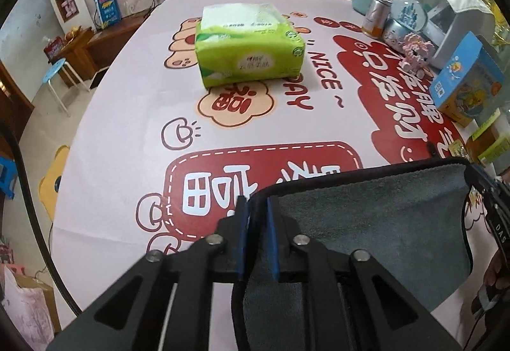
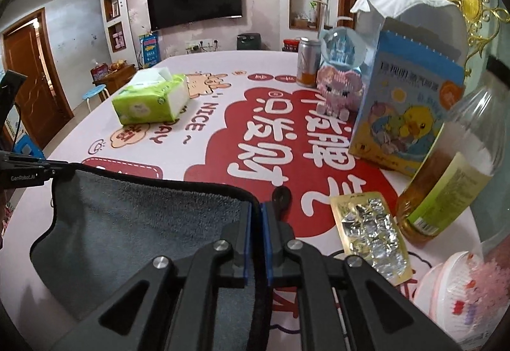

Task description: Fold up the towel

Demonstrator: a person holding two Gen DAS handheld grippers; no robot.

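A grey towel [image 1: 376, 217] with a black hem hangs stretched between my two grippers above the table; it also shows in the right wrist view [image 2: 143, 223]. My left gripper [image 1: 257, 203] is shut on the towel's left corner. My right gripper [image 2: 255, 207] is shut on its right corner. Each gripper shows at the other view's edge, the right one [image 1: 491, 191] and the left one [image 2: 28, 172]. The towel's lower part sags out of sight below the fingers.
A green tissue pack [image 1: 248, 45] lies mid-table on the pink and red printed tablecloth [image 1: 127, 115]. Along the right edge stand a blue duck box [image 2: 408, 105], a pink plush toy [image 2: 338, 89], a snow globe, a can, an amber bottle [image 2: 446, 185], a foil packet [image 2: 369, 223].
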